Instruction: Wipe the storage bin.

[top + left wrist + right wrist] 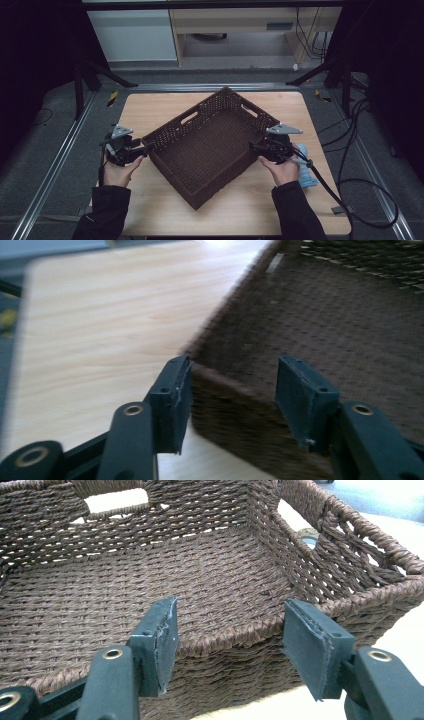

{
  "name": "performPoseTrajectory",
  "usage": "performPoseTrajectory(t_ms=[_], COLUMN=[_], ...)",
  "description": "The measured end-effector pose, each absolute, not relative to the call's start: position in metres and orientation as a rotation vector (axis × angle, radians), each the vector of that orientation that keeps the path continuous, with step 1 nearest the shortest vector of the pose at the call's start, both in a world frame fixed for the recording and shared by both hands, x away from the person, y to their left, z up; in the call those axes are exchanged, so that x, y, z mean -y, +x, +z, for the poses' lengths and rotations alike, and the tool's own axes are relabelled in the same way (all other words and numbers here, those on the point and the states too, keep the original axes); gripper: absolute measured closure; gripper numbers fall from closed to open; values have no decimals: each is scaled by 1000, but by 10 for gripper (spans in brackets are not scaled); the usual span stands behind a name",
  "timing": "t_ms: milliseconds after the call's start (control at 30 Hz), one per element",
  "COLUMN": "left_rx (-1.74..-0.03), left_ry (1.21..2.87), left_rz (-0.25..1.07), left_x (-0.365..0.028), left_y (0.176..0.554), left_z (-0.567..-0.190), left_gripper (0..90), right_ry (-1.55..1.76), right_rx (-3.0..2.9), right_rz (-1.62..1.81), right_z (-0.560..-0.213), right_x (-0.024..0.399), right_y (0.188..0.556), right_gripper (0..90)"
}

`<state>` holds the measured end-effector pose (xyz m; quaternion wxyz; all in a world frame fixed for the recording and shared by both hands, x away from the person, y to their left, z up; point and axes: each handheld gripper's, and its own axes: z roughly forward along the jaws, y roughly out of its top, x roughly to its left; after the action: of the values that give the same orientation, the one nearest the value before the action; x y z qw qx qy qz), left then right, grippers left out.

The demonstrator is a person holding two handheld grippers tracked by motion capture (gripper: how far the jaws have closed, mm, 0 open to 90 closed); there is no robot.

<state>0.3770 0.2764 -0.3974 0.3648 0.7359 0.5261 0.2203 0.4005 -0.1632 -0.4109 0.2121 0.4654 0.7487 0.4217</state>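
Basket [210,145] sat skewed mid-table, left gripper [141,150] at its 9 o'clock corner, right gripper [256,147] at its 3 o'clock rim, both gaping and gripping nothing; it looked light, stiff and grippy, so I'd pinch the rim.

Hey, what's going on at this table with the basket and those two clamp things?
A person holds a two-jaw gripper in each hand, one on either side of a brown woven basket that sits empty and askew on a wooden table. The left gripper faces a corner of the basket, its jaws apart and not pressing on it. The right gripper has its jaws open in front of the basket's rim. A light blue thing lies beside the right hand.
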Motion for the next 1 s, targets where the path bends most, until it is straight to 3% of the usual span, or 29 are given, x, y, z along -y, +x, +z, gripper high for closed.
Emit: performPoseTrajectory(t_ms=[533, 1000], left_rx=[-1359, -1333], left_ry=[1903, 1895], left_rz=[628, 612], left_x=[-278, -273], left_y=[400, 378], left_z=[-405, -397], left_gripper=[487, 445], right_ry=[1291, 1321], right_rx=[-2006, -2014], right_rz=[1130, 1145], right_z=[-407, -410], right_x=[188, 188], right_y=[407, 402], right_gripper=[399, 428])
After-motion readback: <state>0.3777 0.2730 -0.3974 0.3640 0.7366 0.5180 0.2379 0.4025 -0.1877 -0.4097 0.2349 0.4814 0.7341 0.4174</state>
